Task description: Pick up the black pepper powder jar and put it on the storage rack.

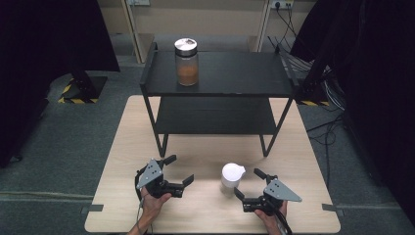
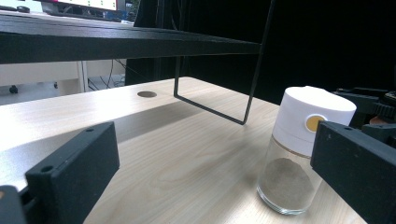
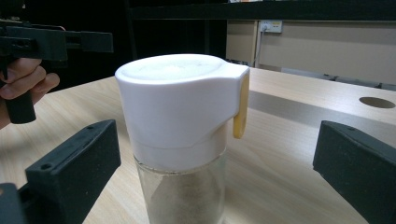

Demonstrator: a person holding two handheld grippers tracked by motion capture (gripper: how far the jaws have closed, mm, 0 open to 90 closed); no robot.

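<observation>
Light wood table [image 1: 122, 196] on grey carpet, dark curtains on both sides, so the setup's pretty plain. Nearest to you are your two hands at the near edge. Your left gripper [image 1: 177, 171] sits at the near left with its jaws spread wide, nothing between them, aimed roughly toward the middle. Your right gripper [image 1: 248, 182] is at the near right, jaws also fully released, and the spice jar [image 1: 231, 179] stands upright just off its left fingertip, close but not gripped.

About that jar: clear glass body, about half full of a greyish powder, white plastic flip-top cap [image 3: 180, 100] with a little yellow tab [image 3: 241, 107] on the side. I'd guess it's light-ish but the glass is slick and breakable, and it's tall and narrow so it'll tip if you nudge it. I'd close on the glass just below the cap, or on the cap's straight lower band, not on the tab side.

Farther back there's a black two-tier metal shelf [image 1: 215, 93] straddling the far half of the table, and up on its top level, toward the left, a glass jar with a metal lid [image 1: 186, 61] holding brownish-orange powder.
</observation>
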